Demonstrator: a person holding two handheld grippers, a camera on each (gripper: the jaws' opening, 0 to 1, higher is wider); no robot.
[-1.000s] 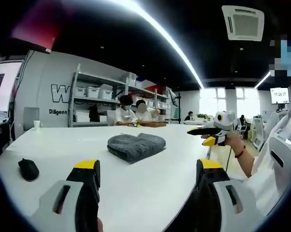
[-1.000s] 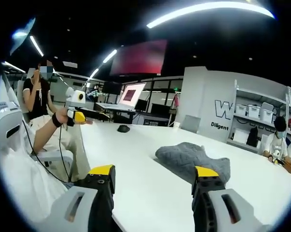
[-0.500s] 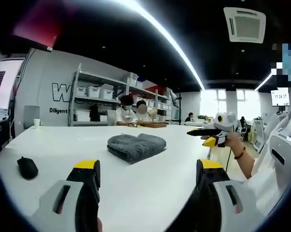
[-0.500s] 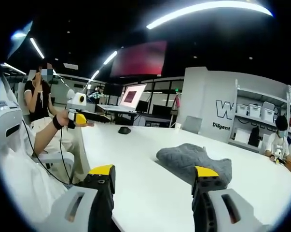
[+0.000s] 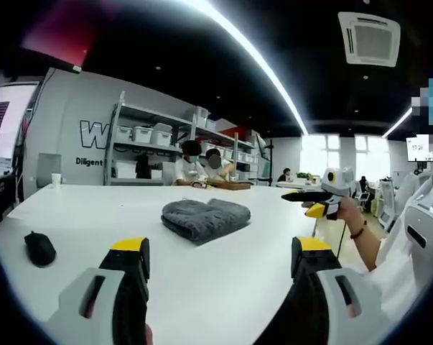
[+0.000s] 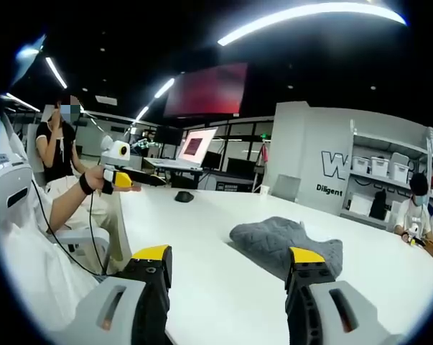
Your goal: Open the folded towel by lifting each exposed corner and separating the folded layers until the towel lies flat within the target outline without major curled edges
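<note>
While towel (image 5: 205, 217) lies folded — "Diligent" legible.

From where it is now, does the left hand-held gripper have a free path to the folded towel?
Probably yes. The left hand-held gripper is open and held short of the folded grey towel, with bare white table between them; the black mouse lies well off to the side.

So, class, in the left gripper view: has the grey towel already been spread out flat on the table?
No, the grey towel is a thick folded bundle on the white table, with neither gripper touching it.
</note>
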